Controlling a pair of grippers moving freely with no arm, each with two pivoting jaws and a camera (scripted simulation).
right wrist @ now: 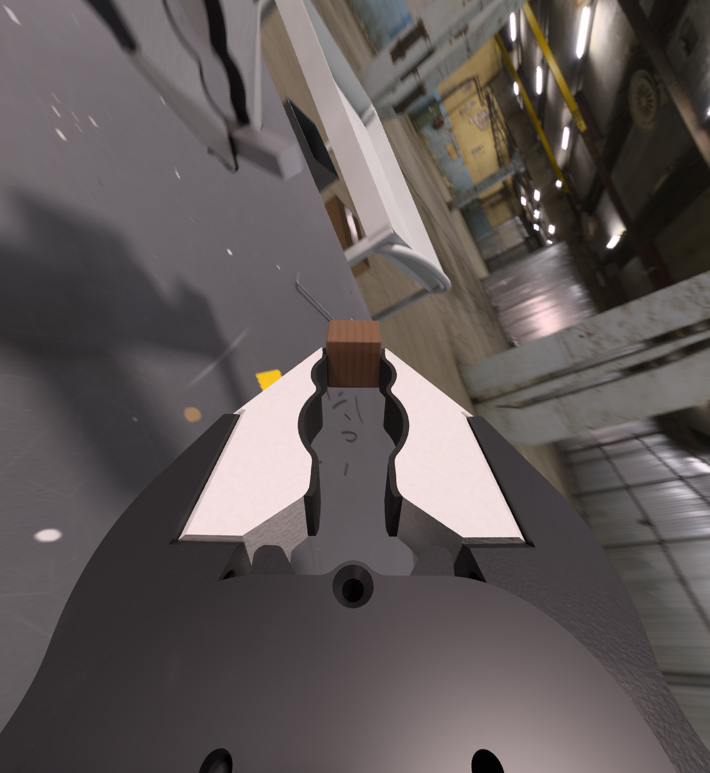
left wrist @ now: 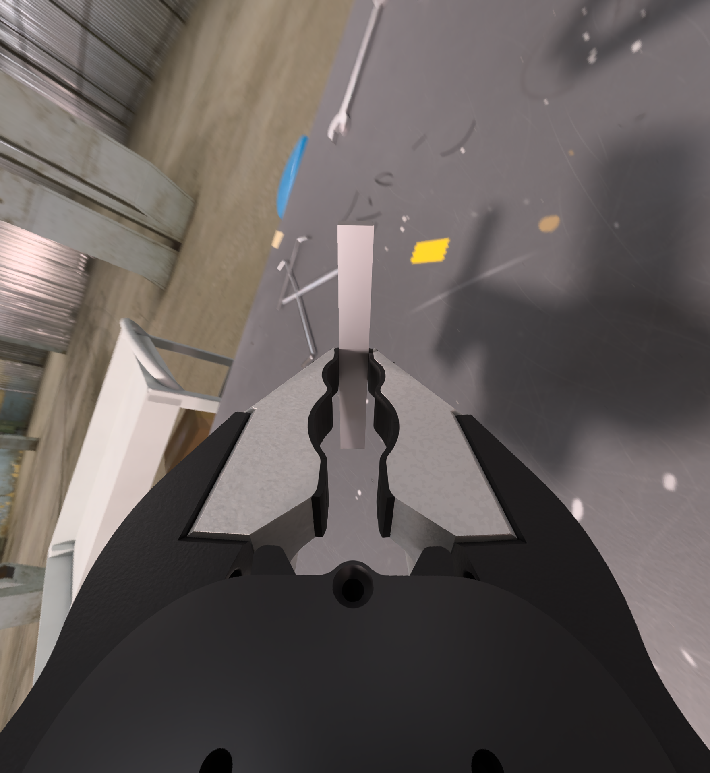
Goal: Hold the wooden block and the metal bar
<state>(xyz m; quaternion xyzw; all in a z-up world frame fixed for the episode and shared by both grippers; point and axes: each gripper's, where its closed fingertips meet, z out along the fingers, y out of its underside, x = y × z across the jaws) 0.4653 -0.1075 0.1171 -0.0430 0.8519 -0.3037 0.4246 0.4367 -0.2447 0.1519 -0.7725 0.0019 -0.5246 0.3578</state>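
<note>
In the left wrist view my left gripper [left wrist: 354,353] is shut on a pale grey metal bar [left wrist: 355,288]. The bar sticks out forward past the fingertips and is held above the grey table [left wrist: 512,376]. In the right wrist view my right gripper [right wrist: 353,355] is shut on a small brown wooden block [right wrist: 353,359], pinched at the fingertips above the table [right wrist: 93,334]. The left gripper with the metal bar [right wrist: 267,154] shows at the top left of the right wrist view.
On the table lie a spanner [left wrist: 355,73], crossed hex keys [left wrist: 298,293], a yellow piece [left wrist: 429,250], a tan disc [left wrist: 549,223] and a blue object [left wrist: 292,175] at the edge. A white cart [left wrist: 106,439] stands beside the table. Another hex key [right wrist: 313,299] lies near the edge.
</note>
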